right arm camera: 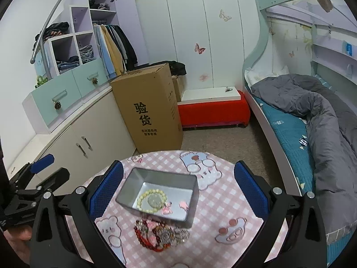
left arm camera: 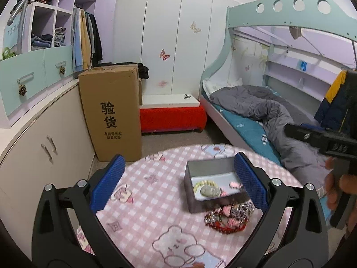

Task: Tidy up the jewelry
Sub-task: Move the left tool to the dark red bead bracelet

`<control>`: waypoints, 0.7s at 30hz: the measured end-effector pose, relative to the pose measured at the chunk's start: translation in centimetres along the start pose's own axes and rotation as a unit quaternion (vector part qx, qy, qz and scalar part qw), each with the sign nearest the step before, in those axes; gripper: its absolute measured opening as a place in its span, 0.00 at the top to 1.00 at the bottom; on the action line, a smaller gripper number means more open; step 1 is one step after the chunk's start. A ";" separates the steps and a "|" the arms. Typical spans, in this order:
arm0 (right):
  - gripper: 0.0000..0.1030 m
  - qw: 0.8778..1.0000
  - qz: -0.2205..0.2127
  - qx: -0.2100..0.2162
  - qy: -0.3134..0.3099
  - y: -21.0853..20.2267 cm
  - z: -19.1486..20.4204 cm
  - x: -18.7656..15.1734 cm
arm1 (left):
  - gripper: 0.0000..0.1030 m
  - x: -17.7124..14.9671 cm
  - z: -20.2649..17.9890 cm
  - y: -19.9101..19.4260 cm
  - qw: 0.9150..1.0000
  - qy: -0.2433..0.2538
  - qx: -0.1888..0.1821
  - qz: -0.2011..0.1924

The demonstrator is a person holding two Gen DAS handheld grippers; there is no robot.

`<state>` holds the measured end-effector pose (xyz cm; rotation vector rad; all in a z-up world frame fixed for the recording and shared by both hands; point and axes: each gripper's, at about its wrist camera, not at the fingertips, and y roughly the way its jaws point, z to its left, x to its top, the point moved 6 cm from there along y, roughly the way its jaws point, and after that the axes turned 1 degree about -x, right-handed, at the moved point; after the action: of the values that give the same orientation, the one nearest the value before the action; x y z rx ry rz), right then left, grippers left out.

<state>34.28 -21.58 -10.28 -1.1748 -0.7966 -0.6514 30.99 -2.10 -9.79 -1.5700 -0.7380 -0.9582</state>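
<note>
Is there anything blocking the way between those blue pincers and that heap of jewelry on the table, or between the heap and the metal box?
Nothing visible does. The right hand-held gripper hangs open above the jewelry pile, with only air between. The pile lies right against the near wall of the open tin, which has no lid on it.

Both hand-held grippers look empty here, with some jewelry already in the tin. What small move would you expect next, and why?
Probably lower the right hand-held gripper onto the tangled pile of red beads and silver chains on the pink checked tablecloth. Both it and the left hand-held gripper are open and hold nothing, the pile lies just outside the grey rectangular metal tin, and the tin holds only a pale yellow bead bracelet and small pink pieces.
</note>
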 end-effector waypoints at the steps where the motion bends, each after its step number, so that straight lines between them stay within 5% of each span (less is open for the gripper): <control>1: 0.07 1.000 0.002 0.001 0.001 -0.3 -0.2 -0.6 | 0.07 -0.8 0.0 0.1 1.000 0.002 -0.001 0.008; 11: 0.07 0.998 0.055 -0.001 0.021 -0.7 -1.8 -7.3 | 0.07 -9.8 -0.8 5.6 0.990 -0.001 -0.001 0.138; 17: 0.07 0.996 0.086 0.003 0.038 0.1 -3.0 -10.2 | 0.07 -11.6 -1.3 8.3 0.986 0.000 0.000 0.168; 21: 0.07 0.994 0.096 0.007 0.045 0.4 -3.4 -11.3 | 0.28 -13.1 -1.5 10.2 0.980 0.012 0.006 0.200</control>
<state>28.86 -24.30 -20.38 -1.1836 -0.6022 -0.5346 33.17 -5.30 -25.97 -1.6139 -0.3873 -0.6705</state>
